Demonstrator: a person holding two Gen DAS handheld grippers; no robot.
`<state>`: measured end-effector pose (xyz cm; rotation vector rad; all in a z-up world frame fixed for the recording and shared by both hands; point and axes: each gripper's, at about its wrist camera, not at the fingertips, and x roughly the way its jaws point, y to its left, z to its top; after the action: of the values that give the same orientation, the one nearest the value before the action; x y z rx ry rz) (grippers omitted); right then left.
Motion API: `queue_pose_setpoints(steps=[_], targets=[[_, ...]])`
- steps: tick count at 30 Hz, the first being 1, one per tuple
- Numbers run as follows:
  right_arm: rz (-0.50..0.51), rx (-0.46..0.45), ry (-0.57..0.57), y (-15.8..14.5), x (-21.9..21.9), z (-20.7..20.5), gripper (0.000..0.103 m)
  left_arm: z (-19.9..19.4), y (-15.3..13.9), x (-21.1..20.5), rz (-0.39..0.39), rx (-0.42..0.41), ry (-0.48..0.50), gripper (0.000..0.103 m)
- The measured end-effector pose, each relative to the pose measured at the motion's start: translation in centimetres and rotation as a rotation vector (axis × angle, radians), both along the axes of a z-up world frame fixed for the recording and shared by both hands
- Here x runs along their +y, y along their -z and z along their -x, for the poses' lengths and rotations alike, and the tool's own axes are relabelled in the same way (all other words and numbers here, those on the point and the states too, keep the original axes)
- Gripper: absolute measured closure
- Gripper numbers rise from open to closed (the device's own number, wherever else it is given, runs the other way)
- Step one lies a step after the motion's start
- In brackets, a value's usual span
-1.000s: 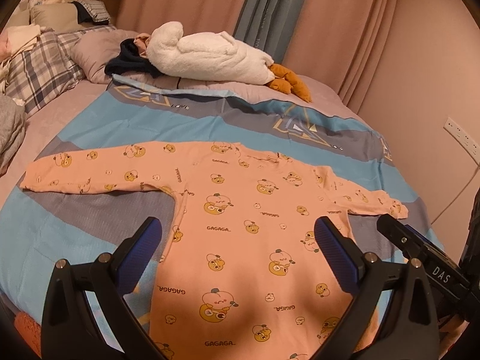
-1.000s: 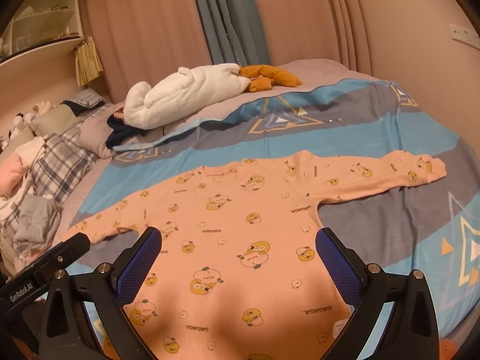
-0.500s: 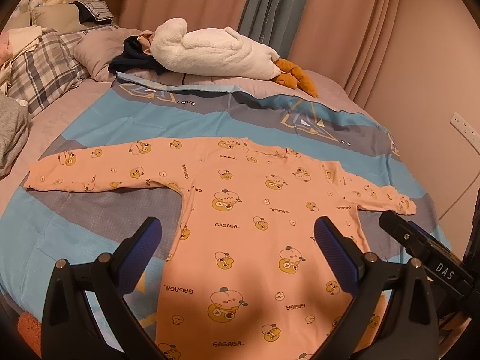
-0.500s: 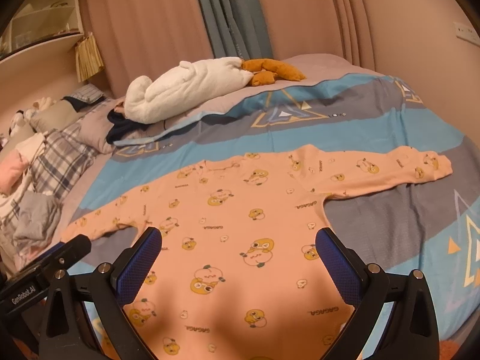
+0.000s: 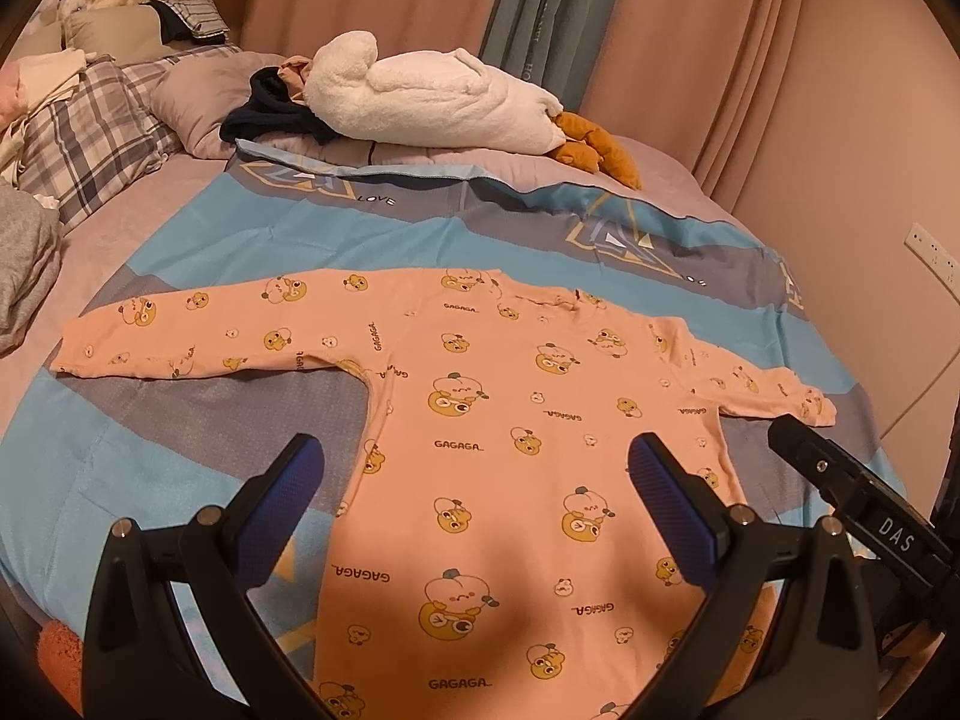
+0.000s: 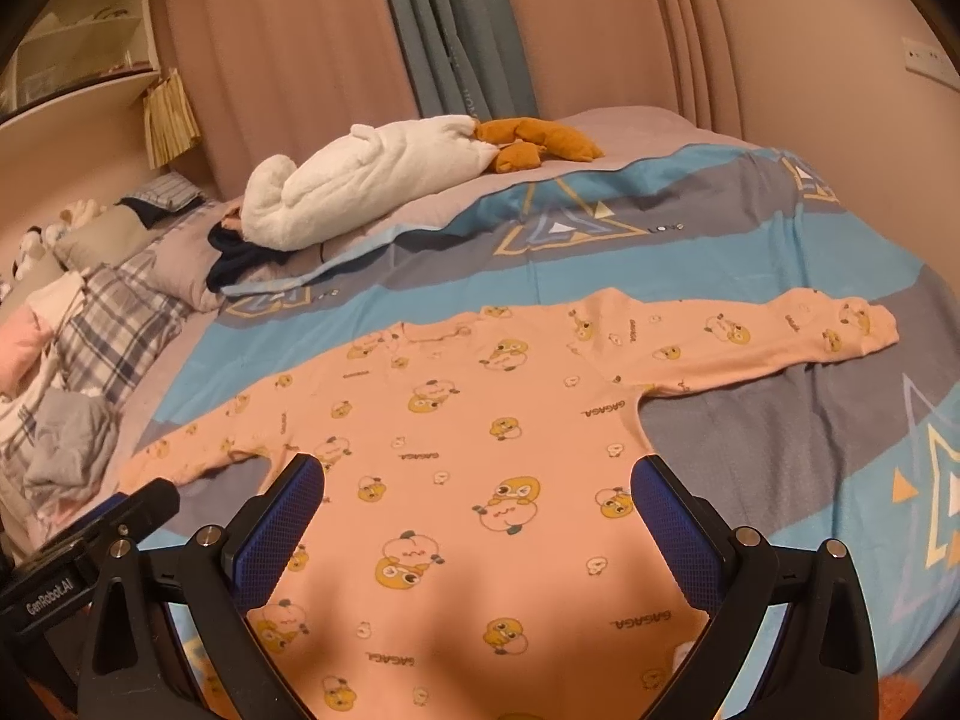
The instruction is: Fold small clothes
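**Fold not started: garment flat, both grippers empty**

I see the pink top (image 5: 498, 420) spread flat on the blue bedspread (image 5: 198, 468), both sleeves out to the sides, no crease or fold in it yet. Left gripper (image 5: 474, 480) and right gripper (image 6: 477, 492) hover above the lower body of the top, jaws wide apart, holding nothing. By my read every fold is left: sleeves in, then body.

Warm, dim lamplight. Pink curtains (image 6: 288, 60) across the back wall, split by a blue-grey curtain (image 6: 456, 30). Wall socket (image 5: 933, 261) at right. Bed (image 6: 690, 252) under a blue-and-grey patterned cover; plaid pillow (image 5: 90, 138) at its head. Shelf (image 6: 72, 102) at left.
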<state>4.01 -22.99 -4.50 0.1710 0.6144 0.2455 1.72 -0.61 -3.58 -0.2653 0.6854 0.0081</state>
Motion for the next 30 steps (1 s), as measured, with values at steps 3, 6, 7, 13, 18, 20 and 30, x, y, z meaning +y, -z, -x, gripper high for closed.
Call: queue_pose_setpoints(steps=[3,6,7,13,18,20,30], targets=[[0.004,-0.003,0.005,-0.1,-0.1,0.1,0.001,0.1,0.0,0.0,-0.006,-0.001,-0.004,0.002],[-0.001,-0.003,0.001,-0.2,-0.2,0.1,0.001,0.3,-0.1,0.0,-0.008,-0.005,-0.004,0.002],[-0.001,-0.003,0.003,-0.2,-0.2,0.1,0.001,0.3,-0.1,0.0,-0.006,-0.005,-0.003,0.002],[-0.009,-0.007,0.005,-0.5,-0.3,0.2,0.001,0.4,-0.4,0.1,-0.001,-0.011,0.004,0.002],[-0.011,-0.007,0.006,-0.7,-0.4,0.1,0.001,0.2,-0.9,0.0,-0.005,-0.009,0.018,0.002],[-0.013,-0.009,0.010,-1.0,-0.4,0.0,0.001,-0.1,-1.4,-0.2,-0.007,-0.009,0.031,0.002],[0.014,-0.047,0.015,-4.1,-0.6,0.1,0.001,-0.8,-3.6,-0.3,0.005,-0.024,0.065,0.002]])
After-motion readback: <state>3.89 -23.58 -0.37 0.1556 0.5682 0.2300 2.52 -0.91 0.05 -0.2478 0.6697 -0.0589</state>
